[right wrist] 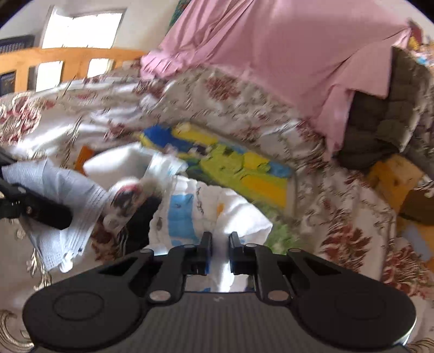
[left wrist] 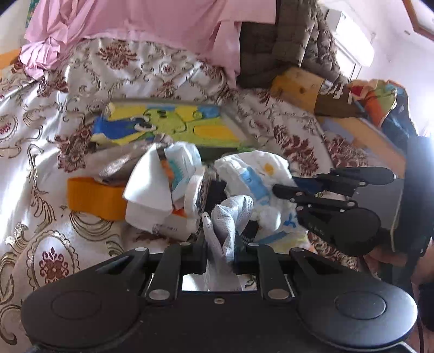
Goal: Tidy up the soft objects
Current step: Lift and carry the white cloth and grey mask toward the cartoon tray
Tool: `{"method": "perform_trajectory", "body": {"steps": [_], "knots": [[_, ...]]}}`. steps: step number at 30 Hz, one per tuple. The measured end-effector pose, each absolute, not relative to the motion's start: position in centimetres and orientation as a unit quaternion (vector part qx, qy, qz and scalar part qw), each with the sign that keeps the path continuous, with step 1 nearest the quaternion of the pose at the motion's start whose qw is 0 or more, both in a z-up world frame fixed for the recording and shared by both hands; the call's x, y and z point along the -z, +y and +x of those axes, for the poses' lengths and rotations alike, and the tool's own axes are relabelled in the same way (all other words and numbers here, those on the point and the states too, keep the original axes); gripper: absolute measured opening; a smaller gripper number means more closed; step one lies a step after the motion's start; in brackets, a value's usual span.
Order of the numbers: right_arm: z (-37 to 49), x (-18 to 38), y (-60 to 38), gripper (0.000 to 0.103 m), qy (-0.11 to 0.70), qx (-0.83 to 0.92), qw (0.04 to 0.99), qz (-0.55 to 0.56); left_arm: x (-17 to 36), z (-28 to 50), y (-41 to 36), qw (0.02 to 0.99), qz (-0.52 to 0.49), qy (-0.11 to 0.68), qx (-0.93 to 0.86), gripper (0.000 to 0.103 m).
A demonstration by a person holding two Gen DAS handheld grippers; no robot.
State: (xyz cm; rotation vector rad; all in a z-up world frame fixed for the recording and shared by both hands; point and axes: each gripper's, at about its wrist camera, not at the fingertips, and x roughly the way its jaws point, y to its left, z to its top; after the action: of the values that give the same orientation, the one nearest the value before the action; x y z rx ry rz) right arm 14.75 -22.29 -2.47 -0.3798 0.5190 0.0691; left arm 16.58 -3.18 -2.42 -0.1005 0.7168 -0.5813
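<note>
A heap of soft things lies on the patterned bedspread [left wrist: 40, 141]: diapers, small packs and dark socks. My left gripper [left wrist: 221, 241] is shut on a white mesh cloth [left wrist: 230, 214] that bunches up between its fingers; the right wrist view shows the same cloth [right wrist: 73, 195] at the left. My right gripper [right wrist: 220, 241] is shut on a white diaper [right wrist: 244, 214] with a blue stripe. From the left wrist view that gripper [left wrist: 287, 187] reaches in from the right onto the diaper [left wrist: 252, 168]. A black sock [right wrist: 141, 222] lies between the two cloths.
A colourful cartoon mat [left wrist: 168, 125] lies flat behind the heap. An orange strap [left wrist: 92, 195] sits at the heap's left. A pink sheet [left wrist: 135, 21] and a quilted olive cushion [left wrist: 284, 40] fill the back. A wooden bed rail [right wrist: 67, 57] runs far left.
</note>
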Motion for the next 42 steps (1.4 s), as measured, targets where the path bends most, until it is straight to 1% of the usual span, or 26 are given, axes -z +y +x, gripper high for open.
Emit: {"method": "perform_trajectory", "body": {"steps": [12,16,22,27,31,37,40,42], "knots": [[13.3,-0.5,-23.1,0.014,0.149,0.026,0.969,-0.197,0.1,17.8,-1.6,0.925,-0.100,0.283,0.235,0.018],[15.6,-1.5,-23.4,0.014,0.126,0.022,0.975,-0.184,-1.9,20.7,-1.8,0.934,-0.107,0.258,0.221,0.018],[22.5,-2.9,-24.1,0.014,0.108,0.005,0.984,-0.139,-4.2,27.7,-3.5,0.946,-0.109,0.228,0.204,0.018],[29.4,-2.1,-26.0,0.014,0.133,0.002,0.988,-0.078,-3.8,35.5,-5.5,0.947,-0.112,0.236,0.185,0.019],[33.9,-0.2,-27.8,0.014,0.172,0.005,0.984,-0.044,-2.0,40.8,-7.2,0.942,-0.123,0.258,0.177,0.019],[37.6,2.8,-29.6,0.014,0.236,0.004,0.972,-0.011,2.0,45.3,-9.8,0.930,-0.128,0.302,0.167,0.019],[38.4,4.0,-30.0,0.014,0.265,0.004,0.964,-0.014,3.9,46.2,-11.8,0.928,-0.076,0.327,0.161,0.019],[38.7,4.4,-30.3,0.015,0.280,0.006,0.960,-0.005,4.6,47.0,-12.2,0.924,-0.067,0.344,0.156,0.019]]}}
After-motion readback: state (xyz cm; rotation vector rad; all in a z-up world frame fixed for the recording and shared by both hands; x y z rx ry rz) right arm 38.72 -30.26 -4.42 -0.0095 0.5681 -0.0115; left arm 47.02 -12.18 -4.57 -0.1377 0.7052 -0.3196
